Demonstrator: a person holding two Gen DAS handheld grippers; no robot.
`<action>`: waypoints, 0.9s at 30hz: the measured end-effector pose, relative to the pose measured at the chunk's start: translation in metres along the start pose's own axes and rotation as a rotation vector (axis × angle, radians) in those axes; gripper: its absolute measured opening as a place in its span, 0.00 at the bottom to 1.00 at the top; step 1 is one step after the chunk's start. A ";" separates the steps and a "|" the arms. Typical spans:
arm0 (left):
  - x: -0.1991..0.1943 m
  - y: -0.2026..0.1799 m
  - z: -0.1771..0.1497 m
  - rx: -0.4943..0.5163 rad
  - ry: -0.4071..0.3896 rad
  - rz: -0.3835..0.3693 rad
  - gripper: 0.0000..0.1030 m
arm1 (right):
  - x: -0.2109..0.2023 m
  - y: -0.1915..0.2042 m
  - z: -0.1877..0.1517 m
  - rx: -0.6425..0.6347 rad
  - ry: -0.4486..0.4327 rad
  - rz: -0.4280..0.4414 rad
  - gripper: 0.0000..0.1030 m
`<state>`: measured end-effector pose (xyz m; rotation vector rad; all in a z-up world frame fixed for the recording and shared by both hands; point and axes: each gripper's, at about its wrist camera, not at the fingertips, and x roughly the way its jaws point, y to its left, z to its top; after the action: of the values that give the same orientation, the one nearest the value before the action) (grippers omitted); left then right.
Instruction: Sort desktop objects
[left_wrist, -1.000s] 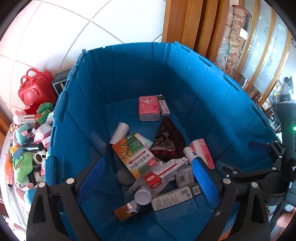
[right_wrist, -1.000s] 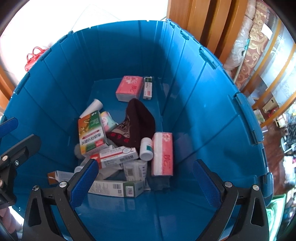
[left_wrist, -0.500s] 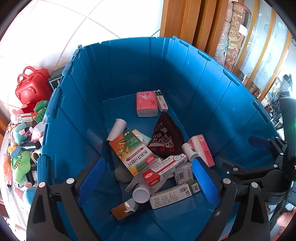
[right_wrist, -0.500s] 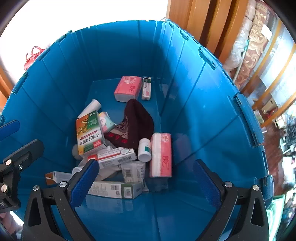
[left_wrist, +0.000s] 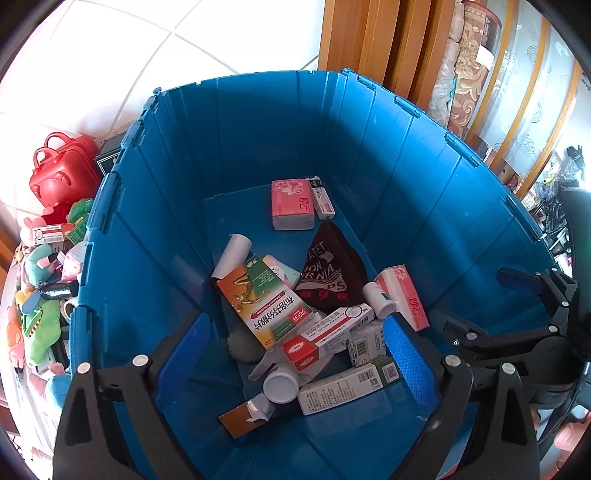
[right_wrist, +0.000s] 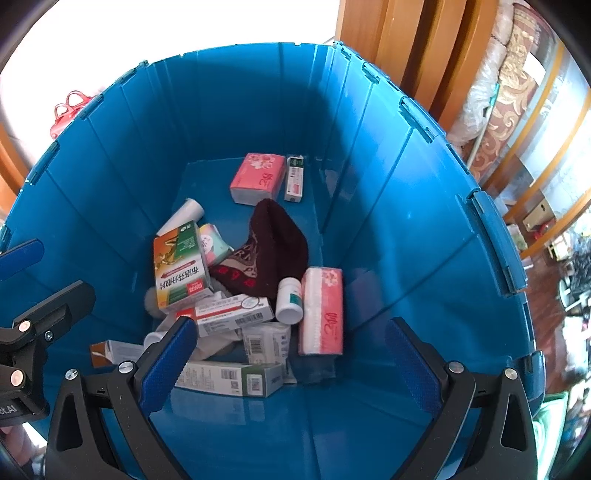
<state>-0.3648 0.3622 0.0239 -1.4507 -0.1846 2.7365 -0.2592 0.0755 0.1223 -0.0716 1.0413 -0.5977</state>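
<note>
Both your left gripper (left_wrist: 293, 354) and right gripper (right_wrist: 286, 356) hover empty, jaws wide, over the blue bin (left_wrist: 424, 192); the boxed medicines (right_wrist: 232, 314) lie lower centre, nearer your right.

I see a white tiled floor (left_wrist: 129, 55), sunlit, with wooden furniture posts (left_wrist: 369, 40) and a patterned rolled rug (left_wrist: 469, 62) behind.

my left gripper (left_wrist: 293, 360): black plastic frame, two splayed arms
my right gripper (right_wrist: 286, 362): same black build
finger pads (left_wrist: 406, 356): blue, dimpled texture
screws (left_wrist: 140, 360): round, silver, at arm joints
markings: white lettering on black housing, lower left of right view, partly cut off
skin: bare fingers, bottom corners
</note>
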 end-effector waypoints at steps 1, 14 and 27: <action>0.000 0.000 0.000 0.001 -0.002 0.002 0.94 | 0.000 0.000 0.000 0.001 0.000 0.000 1.00; -0.004 -0.003 -0.001 0.016 -0.021 0.032 0.94 | 0.000 0.001 0.000 0.000 -0.003 0.000 1.00; -0.003 -0.003 0.000 0.022 -0.024 0.033 0.94 | 0.001 0.000 0.002 -0.007 -0.005 -0.001 1.00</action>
<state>-0.3625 0.3652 0.0269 -1.4288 -0.1327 2.7741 -0.2573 0.0750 0.1224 -0.0801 1.0386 -0.5945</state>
